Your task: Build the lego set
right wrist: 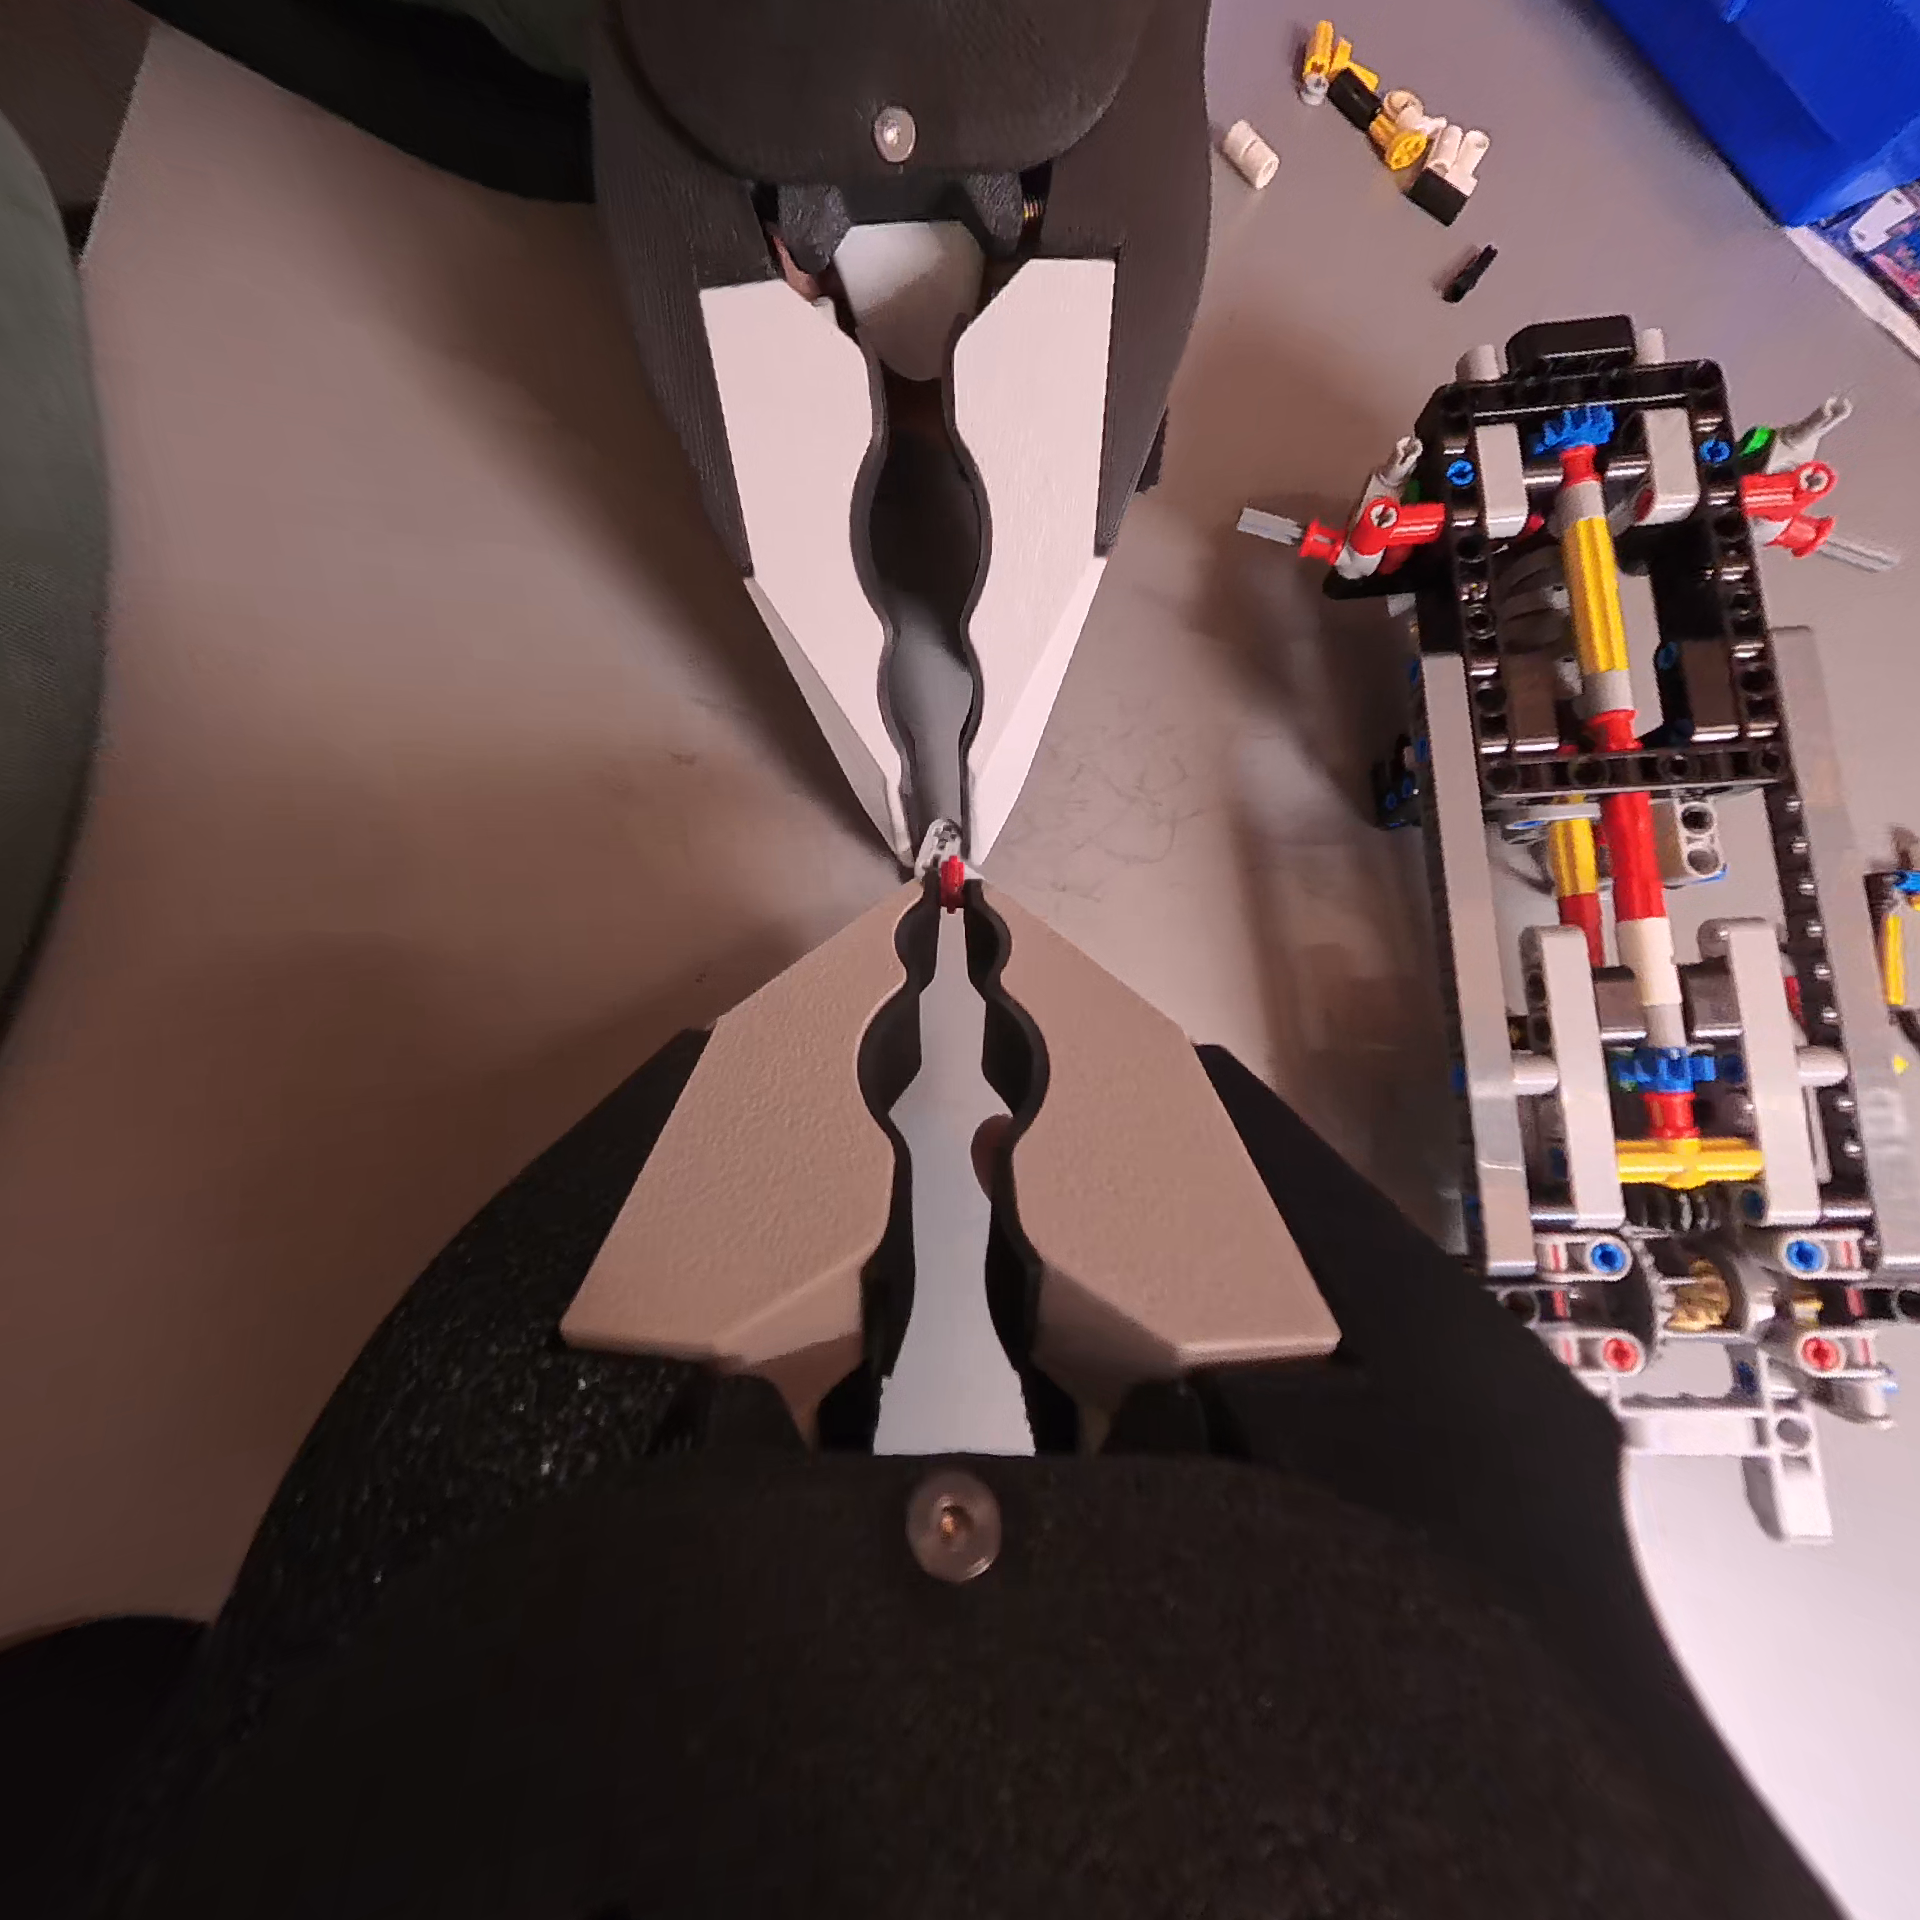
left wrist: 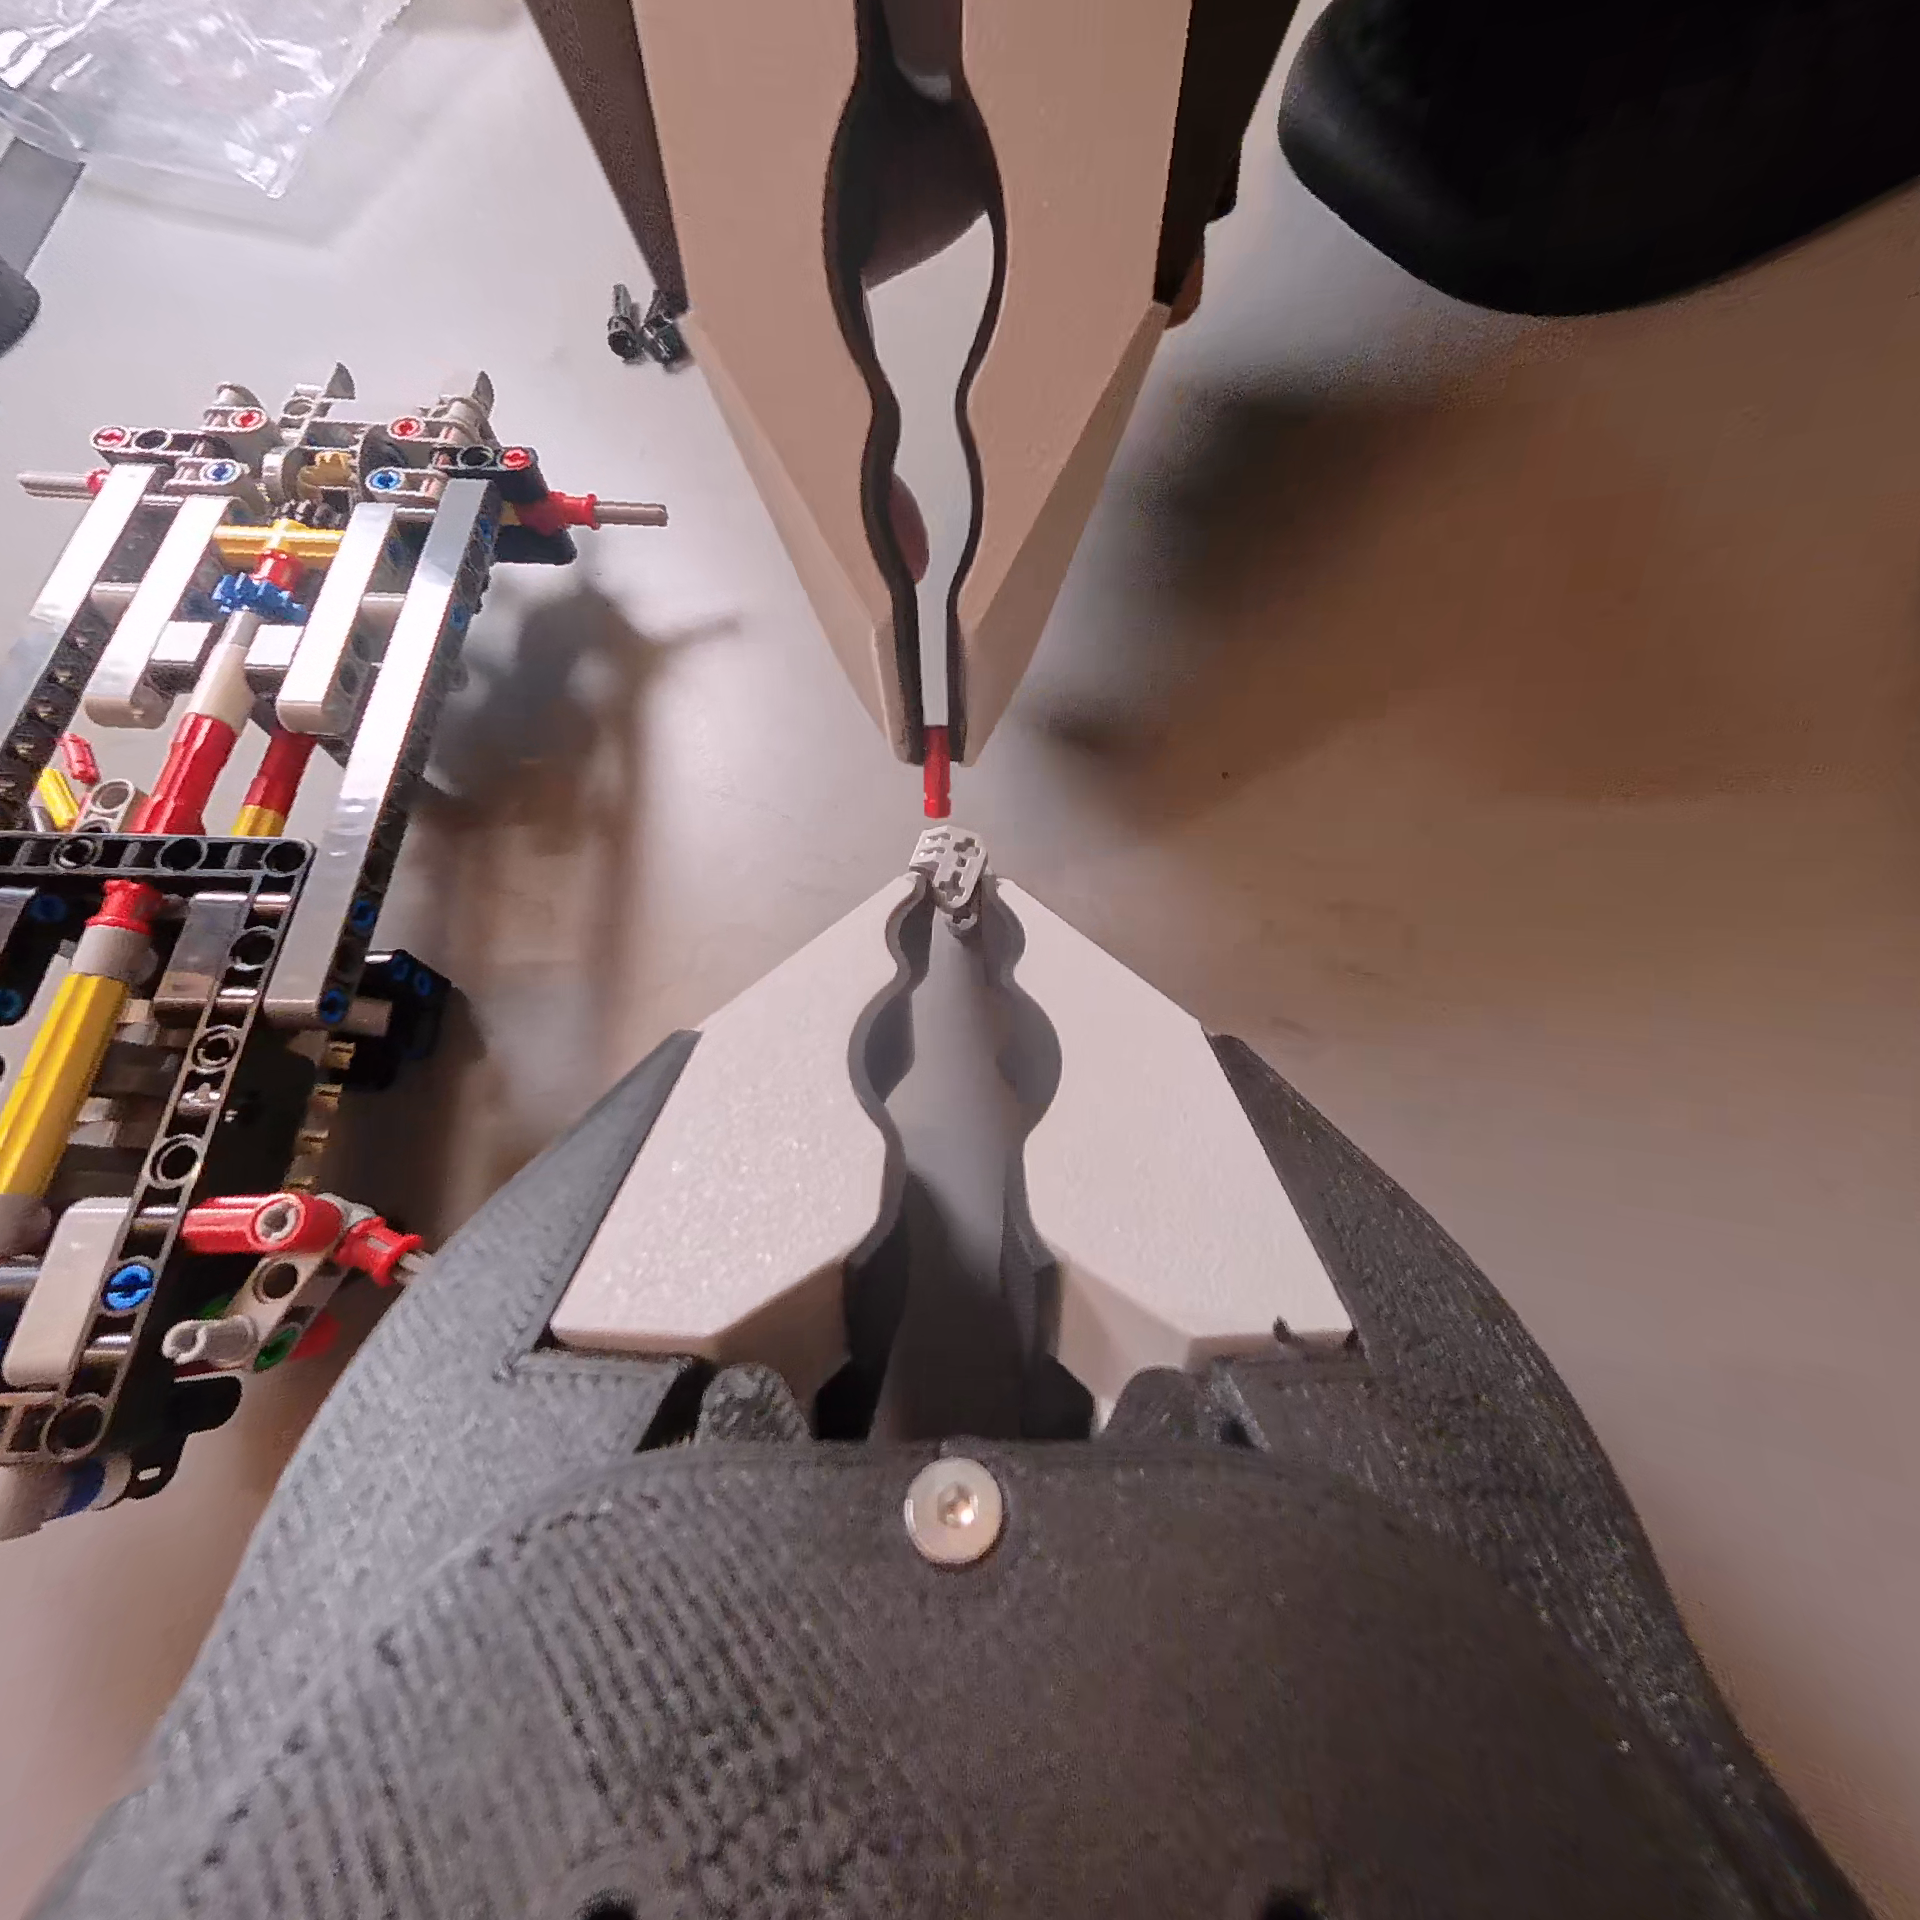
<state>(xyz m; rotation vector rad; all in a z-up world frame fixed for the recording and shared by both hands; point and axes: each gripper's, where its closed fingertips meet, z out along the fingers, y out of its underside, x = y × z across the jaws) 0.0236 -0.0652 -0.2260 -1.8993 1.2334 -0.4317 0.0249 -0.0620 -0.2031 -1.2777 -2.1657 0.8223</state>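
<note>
Along the left edge of the left wrist view lies the part-built lego chassis [left wrist: 197, 862], a long ladder of black studless beams, pale grey panels and glossy red and yellow axles, resting on the smooth beige table [left wrist: 1455, 831] and well apart from both tools. At the centre of that frame, the left gripper [left wrist: 954, 891] has its matte white, wavy-edged fingers closed on a small grey connector [left wrist: 951, 868] with cross-shaped holes, its perforated face turned upward in the frame. Just above it, coming down from the top edge, the right gripper [left wrist: 938, 743] pinches a short red pin [left wrist: 937, 781], whose free end points at the connector with a narrow gap between them. The step looks like mating pin to hole in mid-air. Risk, as I judge it, lies in alignment: both parts are tiny, hard and slick, held only at the very fingertips, so an off-axis push could twist either one in its grip or pop it loose onto the table. At the upper left, a crinkled clear plastic bag [left wrist: 177, 83] sits flat.
</note>
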